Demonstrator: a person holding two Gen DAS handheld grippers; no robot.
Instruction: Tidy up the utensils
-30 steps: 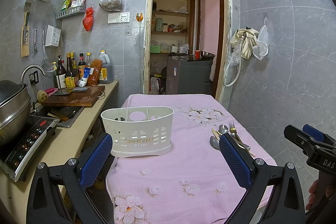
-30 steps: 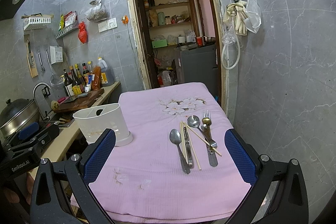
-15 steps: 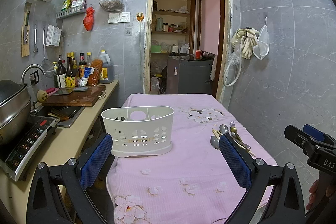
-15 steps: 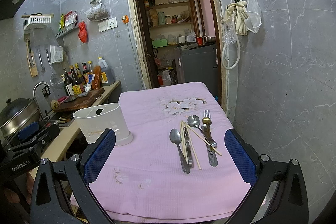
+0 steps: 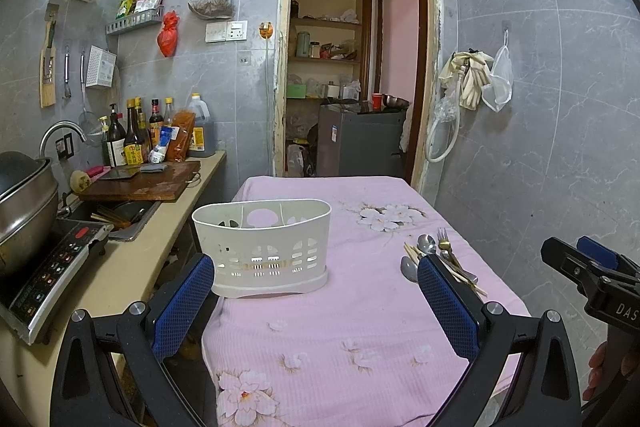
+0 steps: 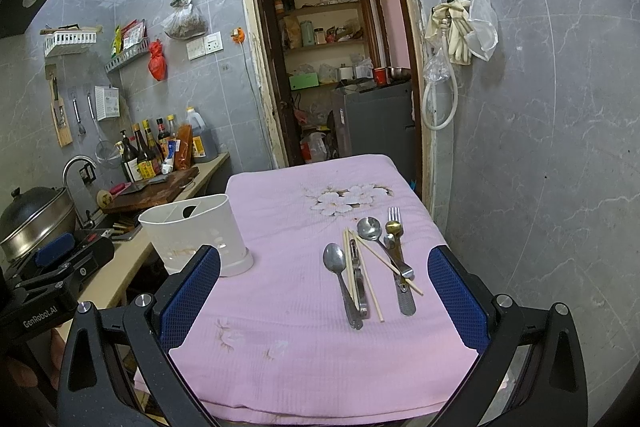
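Table: a pink flowered cloth (image 6: 304,347) covers it; both grippers hang over its near edge.
Left gripper (image 5: 316,299): jaws spread wide, blue pads far apart, nothing between them; it faces the caddy.
Right gripper (image 6: 324,291): jaws wide open too, holding nothing; it points at the cutlery, which lies just ahead and clear of the pads.
Caddy (image 5: 266,247): white plastic, upright at the left side of the table, slots cut in its front wall, dividers inside; I cannot tell what lies in the compartments.
Cutlery: a loose cluster at the right side of the table, well apart from the caddy, all flat with handles toward the near edge.
Spoons: 1 steel spoon (image 6: 335,259) at the left of the cluster, 1 larger spoon (image 6: 370,229) further back.
Chopsticks (image 6: 350,275): pale wood, beside the left spoon; 1 stick lies slanted across the other handles.
Fork (image 6: 394,215): at the far right, tines pointing away, a gold-coloured spoon (image 6: 393,227) lying on it.
Counter: to the left of the table, with a cutting board (image 5: 140,183), bottles (image 5: 136,139) and an induction hob (image 5: 52,263) carrying a steel pot (image 5: 24,203).
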